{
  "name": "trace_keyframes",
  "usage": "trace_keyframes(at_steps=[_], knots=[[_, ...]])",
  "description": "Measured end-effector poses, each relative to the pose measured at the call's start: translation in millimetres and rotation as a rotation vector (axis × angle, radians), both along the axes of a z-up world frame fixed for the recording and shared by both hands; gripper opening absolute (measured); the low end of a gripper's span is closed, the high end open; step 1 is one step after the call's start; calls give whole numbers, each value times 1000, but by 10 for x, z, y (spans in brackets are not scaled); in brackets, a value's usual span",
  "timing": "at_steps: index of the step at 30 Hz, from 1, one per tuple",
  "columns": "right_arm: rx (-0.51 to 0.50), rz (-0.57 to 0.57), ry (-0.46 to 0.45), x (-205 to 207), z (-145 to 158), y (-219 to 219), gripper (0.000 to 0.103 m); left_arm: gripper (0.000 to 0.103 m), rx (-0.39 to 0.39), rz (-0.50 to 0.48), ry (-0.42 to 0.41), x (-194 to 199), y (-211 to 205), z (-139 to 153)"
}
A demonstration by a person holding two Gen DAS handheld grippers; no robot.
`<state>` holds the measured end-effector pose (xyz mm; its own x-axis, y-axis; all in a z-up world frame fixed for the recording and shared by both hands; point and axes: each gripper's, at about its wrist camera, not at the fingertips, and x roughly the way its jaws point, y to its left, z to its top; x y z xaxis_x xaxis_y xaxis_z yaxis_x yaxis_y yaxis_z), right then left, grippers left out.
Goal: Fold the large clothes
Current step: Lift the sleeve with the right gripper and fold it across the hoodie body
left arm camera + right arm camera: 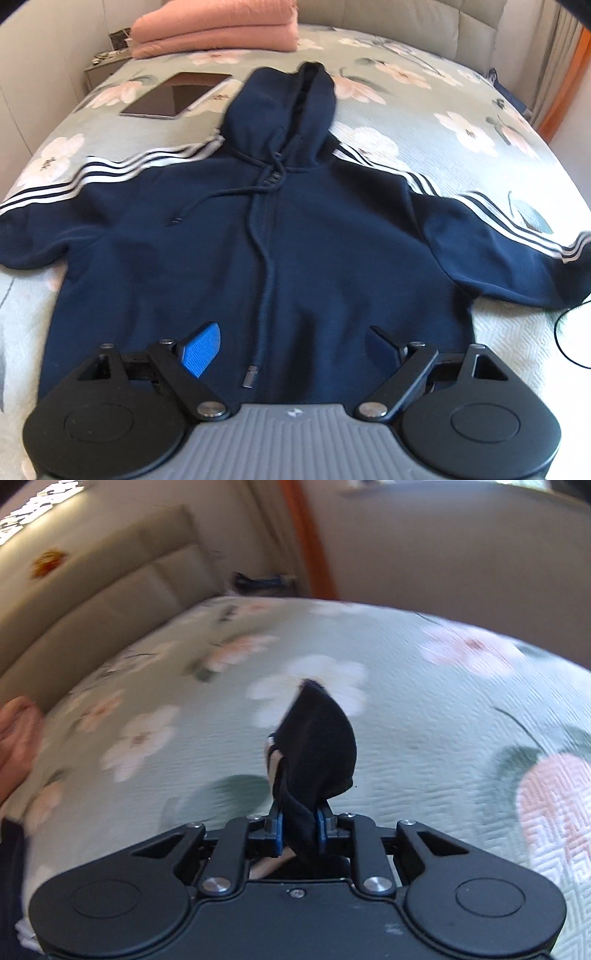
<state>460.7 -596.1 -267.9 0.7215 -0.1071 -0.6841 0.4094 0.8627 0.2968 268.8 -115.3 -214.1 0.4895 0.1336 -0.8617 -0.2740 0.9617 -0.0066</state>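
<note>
1. Right gripper [300, 830]: jaws clenched on a bunched fold of dark navy cloth [317, 746]; a bit of white stripe shows at the fold's left edge. The cloth stands up between the blue pads [279, 830].
2. Left gripper [291, 343]: released, jaws spread wide w/ nothing between them, poised over the hoodie's lower front; one blue pad [201, 349] visible.
3. Hoodie [295, 229]: navy, zip-front, white-striped sleeves, lies flat & face-up on the bed, both sleeves spread out, hood twd the headboard.
4. Bedspread [461, 166]: pale green w/ floral print.
5. Tablet [177, 96] lies beside the hood, apart from it.
6. Folded pink blanket [218, 29] sits near the headboard [110, 602].
7. Black cable [565, 332] at the right edge.
</note>
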Motion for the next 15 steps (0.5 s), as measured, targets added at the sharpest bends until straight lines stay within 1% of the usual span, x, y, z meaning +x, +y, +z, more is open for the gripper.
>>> trace_keyframes(at_steps=[2,4,6,10,12,15], knots=[[-17,78,-50,-92,252,479,22,87,1,9,-15,-64,162,34],[-14,179,-92,-177,466,1078,22,86,-6,23,-27,-129,366,76],[-11,277,-121,-233,581,1698,22,83,-18,41,-36,-192,581,139],[5,479,-161,-389,694,3075,22,83,-9,69,-71,-376,1141,285],[-13,560,-182,-479,718,3803,22,83,-2,78,-71,-439,1452,327],[18,667,-192,-561,699,4708,23,83,10,94,-79,-482,1870,365]])
